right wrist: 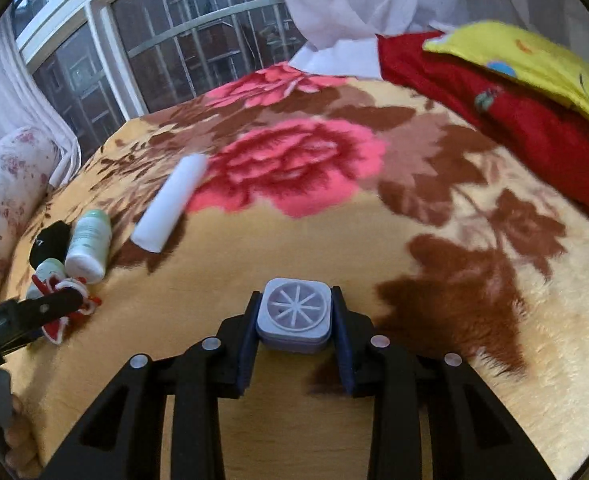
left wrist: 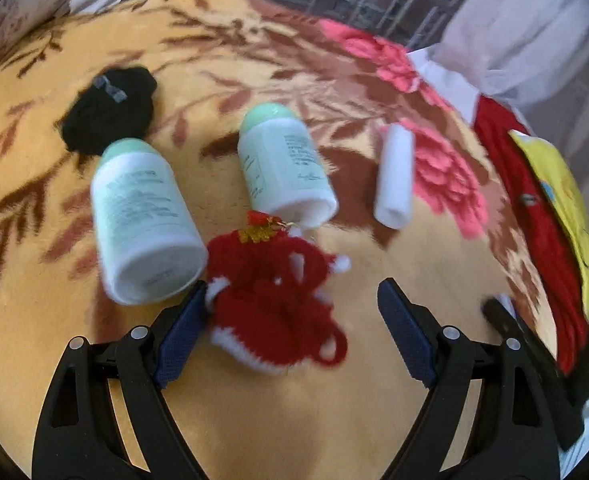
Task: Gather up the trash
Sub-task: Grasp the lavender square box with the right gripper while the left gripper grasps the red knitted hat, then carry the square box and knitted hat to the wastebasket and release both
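Both grippers low over the floral blanket (right wrist: pixel 254 248).
Left gripper (left wrist: pixel 290 312): jaws wide, straddling red knitted item (left wrist: pixel 274 308). Right gripper (right wrist: pixel 294 316): jaws clamped on grey square box (right wrist: pixel 293 314).

2 low wrist views, shared floral blanket (left wrist: pixel 254 420)

The left claw (left wrist: pixel 290 312) hangs low with its jaws spread wide, blue pads facing each other across an open gap; the left pad (left wrist: pixel 180 336) touches the edge of a red knitted piece (left wrist: pixel 274 308). The right claw (right wrist: pixel 294 320) has its jaws drawn in, both pads pressed against the sides of a small square grey box (right wrist: pixel 294 314), held just above the bed.
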Tool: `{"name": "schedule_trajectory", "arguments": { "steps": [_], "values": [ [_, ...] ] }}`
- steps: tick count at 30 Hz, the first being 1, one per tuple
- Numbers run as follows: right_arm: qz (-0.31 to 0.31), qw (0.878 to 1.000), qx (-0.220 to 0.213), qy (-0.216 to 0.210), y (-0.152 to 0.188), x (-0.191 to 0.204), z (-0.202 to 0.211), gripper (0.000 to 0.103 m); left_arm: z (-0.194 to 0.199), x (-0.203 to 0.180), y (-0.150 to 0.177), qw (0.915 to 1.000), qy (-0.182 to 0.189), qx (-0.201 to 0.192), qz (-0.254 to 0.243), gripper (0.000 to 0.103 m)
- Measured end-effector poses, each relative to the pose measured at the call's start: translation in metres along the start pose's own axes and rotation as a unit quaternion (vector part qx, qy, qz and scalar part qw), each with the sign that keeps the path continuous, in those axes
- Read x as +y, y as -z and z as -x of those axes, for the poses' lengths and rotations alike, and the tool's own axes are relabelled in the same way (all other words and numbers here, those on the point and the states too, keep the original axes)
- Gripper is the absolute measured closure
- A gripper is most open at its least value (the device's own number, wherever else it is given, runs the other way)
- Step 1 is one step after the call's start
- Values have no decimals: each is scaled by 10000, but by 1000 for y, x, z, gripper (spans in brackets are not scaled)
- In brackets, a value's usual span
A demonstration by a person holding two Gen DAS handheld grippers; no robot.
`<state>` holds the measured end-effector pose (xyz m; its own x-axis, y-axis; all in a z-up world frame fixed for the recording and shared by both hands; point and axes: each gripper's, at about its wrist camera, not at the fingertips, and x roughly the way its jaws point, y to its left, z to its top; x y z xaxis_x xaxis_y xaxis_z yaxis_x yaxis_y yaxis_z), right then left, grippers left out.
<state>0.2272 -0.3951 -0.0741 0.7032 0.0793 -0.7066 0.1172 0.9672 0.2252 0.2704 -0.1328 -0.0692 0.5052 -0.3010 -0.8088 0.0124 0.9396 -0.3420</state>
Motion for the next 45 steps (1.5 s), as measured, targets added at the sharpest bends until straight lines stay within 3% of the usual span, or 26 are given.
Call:
{"name": "schedule_trajectory", "arguments": {
  "steps": [3,4,5,7,10,15,23,27,29,30,32,34,39,42,43,45],
  "values": [
    [-11,10000,-6,-37,0,-2,-4,70,-12,-8,-4,9992,-380,57,-52,22],
    [39,10000,-24,7,1,0,-4,70,-14,-12,-3,9979,-625,17,-183,27],
    [110,9999,-53,62,2,2,-5,70,-16,-15,-2,9956,-893,-30,-285,44],
    [134,9999,-74,77,2,3,-4,70,-14,-13,0,9953,-905,-144,-328,59],
    [61,9999,-82,-6,3,0,-4,70,-8,-11,6,9954,-824,-297,-386,72],
    [96,9999,-97,43,5,-1,-3,70,14,-18,31,9914,-665,-726,-859,77],
    [181,9997,-76,132,5,1,-4,70,45,9,61,9888,-397,-855,-1159,77],
    [258,9994,-58,232,5,4,-4,70,64,22,67,9869,-528,-930,-1211,74],
    [302,9991,-42,281,4,7,-5,70,64,29,66,9867,-577,-927,-1204,62],
    [324,9990,-32,304,3,8,-6,70,60,33,65,9879,-529,-854,-1178,50],
    [339,9989,-25,322,3,8,-6,70,57,36,64,9896,-326,-762,-1179,42],
    [329,9990,-28,309,3,8,-5,70,57,33,64,9890,-271,-777,-1226,25],
    [290,9993,-30,254,4,7,-6,70,54,24,58,9888,-402,-905,-1118,20],
    [279,9993,-29,241,4,7,-6,70,45,30,51,9900,-561,-864,-966,58],
    [276,9994,-27,229,4,6,-6,70,43,34,47,9914,-485,-832,-886,66],
    [245,9995,-32,204,4,6,-6,70,45,40,43,9928,-395,-877,-714,72]
  ]
}}
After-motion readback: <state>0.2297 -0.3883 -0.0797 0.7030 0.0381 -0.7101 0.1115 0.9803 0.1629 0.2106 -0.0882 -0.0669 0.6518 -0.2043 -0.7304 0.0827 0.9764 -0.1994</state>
